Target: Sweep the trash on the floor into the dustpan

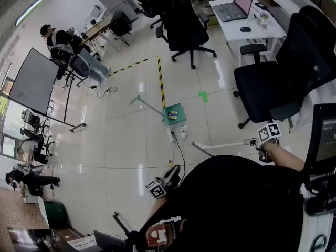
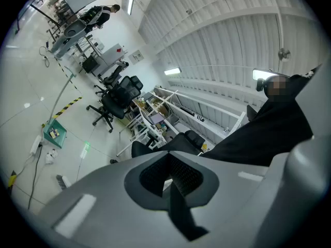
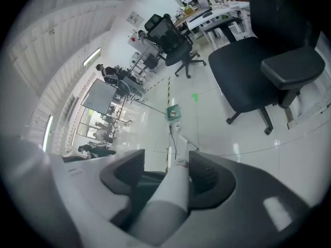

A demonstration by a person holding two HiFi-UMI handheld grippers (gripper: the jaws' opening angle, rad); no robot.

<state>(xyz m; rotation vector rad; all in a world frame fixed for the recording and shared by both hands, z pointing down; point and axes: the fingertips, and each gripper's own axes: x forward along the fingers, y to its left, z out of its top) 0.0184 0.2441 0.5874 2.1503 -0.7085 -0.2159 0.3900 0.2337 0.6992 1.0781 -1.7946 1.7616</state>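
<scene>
Right tool (image 3: 166, 168) gapes wide around the white broom handle (image 3: 173, 192), which leans on one pad. Left tool (image 2: 168, 181) is pinched together, empty. The brush head (image 1: 202, 149) is on the floor near the green dustpan (image 1: 174, 113).

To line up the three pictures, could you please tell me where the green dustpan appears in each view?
Head view: dustpan on the floor, just above centre.
Left gripper view: dustpan near the left edge, on the floor.
Right gripper view: dustpan at centre, beyond the jaws.
Shared landmark: the yellow-black floor tape running up to it.
</scene>
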